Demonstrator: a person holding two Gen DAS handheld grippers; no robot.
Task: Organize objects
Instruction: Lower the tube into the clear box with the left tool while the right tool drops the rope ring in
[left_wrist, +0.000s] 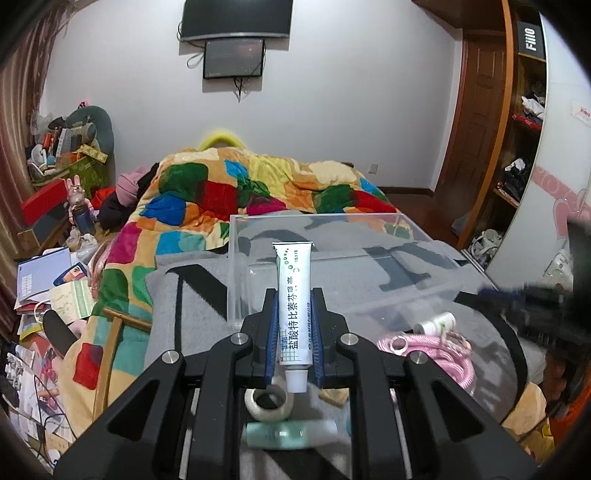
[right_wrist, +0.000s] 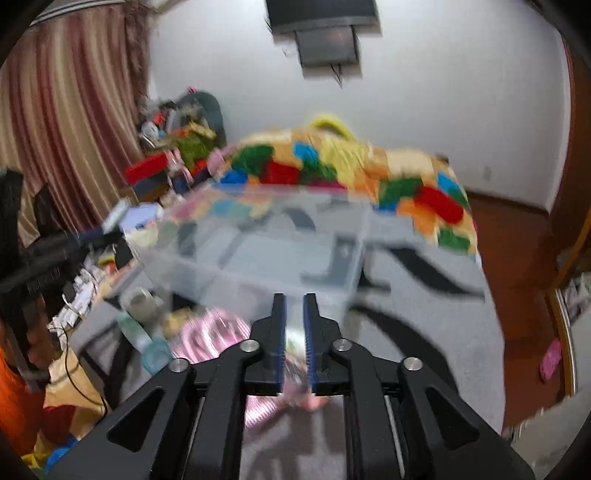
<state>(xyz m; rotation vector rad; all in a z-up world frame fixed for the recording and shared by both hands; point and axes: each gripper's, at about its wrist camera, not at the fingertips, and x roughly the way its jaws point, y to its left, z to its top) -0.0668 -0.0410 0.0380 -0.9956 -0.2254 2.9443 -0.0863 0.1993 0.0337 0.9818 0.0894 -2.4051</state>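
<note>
My left gripper (left_wrist: 294, 295) is shut on a white ointment tube (left_wrist: 294, 295) with green print, held upright, cap toward the camera, just in front of the clear plastic box (left_wrist: 417, 236) on the grey blanket. My right gripper (right_wrist: 294, 301) has its jaws close together over a pink coiled cord (right_wrist: 221, 339); the view is blurred, and something pale and pink shows between the fingers. The clear box (right_wrist: 258, 254) lies just ahead of it. The right gripper also shows at the right edge of the left wrist view (left_wrist: 517, 295).
On the blanket near the box lie a tape roll (left_wrist: 269, 404), a pale green bottle (left_wrist: 284, 435), a small white bottle (left_wrist: 437, 323) and the pink cord (left_wrist: 436, 350). A colourful quilt (left_wrist: 236, 192) covers the bed behind. Clutter fills the floor at left (left_wrist: 48, 280).
</note>
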